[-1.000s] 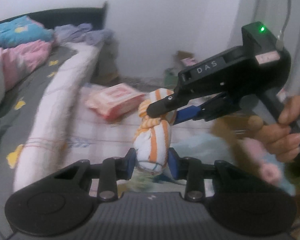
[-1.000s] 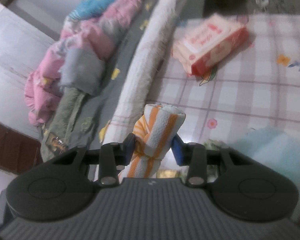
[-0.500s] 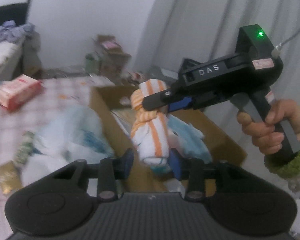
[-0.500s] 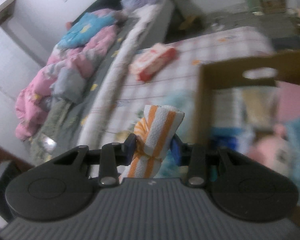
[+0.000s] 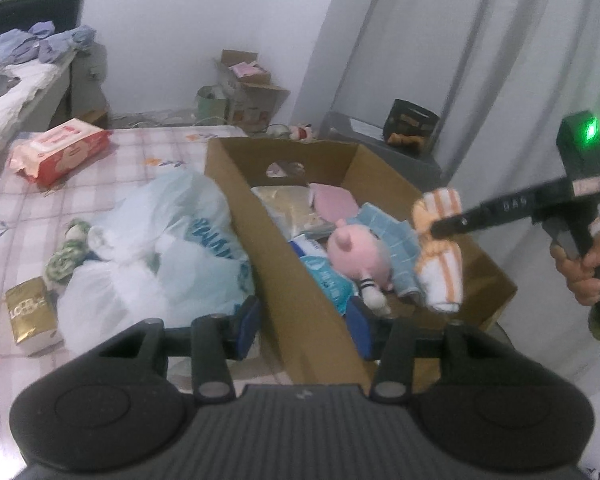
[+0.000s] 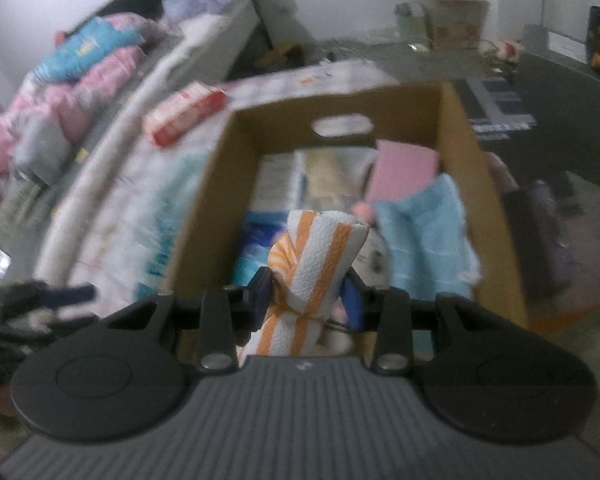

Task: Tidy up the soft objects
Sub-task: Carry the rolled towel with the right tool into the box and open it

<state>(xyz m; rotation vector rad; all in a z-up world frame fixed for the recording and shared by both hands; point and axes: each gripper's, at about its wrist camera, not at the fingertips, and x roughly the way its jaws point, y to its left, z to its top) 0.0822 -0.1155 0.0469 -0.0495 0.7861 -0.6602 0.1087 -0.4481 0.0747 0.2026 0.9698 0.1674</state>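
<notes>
An orange-and-white striped rolled towel [image 6: 316, 264] is clamped in my right gripper [image 6: 308, 296], which is shut on it. In the left wrist view that towel [image 5: 440, 248] hangs from the right gripper [image 5: 436, 228] over the near right part of an open cardboard box [image 5: 300, 300]. A pink plush [image 5: 360, 252], a light blue cloth [image 5: 384, 224] and flat packs lie inside the box. My left gripper [image 5: 303, 326] hovers at the box's near corner, its jaws opening, with nothing pressed between the blue pads [image 5: 248, 324].
A filled white plastic bag [image 5: 160, 248] lies left of the box on the checked mat [image 5: 140, 148]. A red-and-white pack [image 5: 60, 150], a gold packet [image 5: 30, 316] and a green-white roll [image 5: 66, 256] lie around it. A bed with bedding [image 6: 80, 80] runs along the left.
My left gripper let go of the towel's lower end and opened. The right gripper carried the towel away to the right, over the box. Both views swung from the mat to the box.
</notes>
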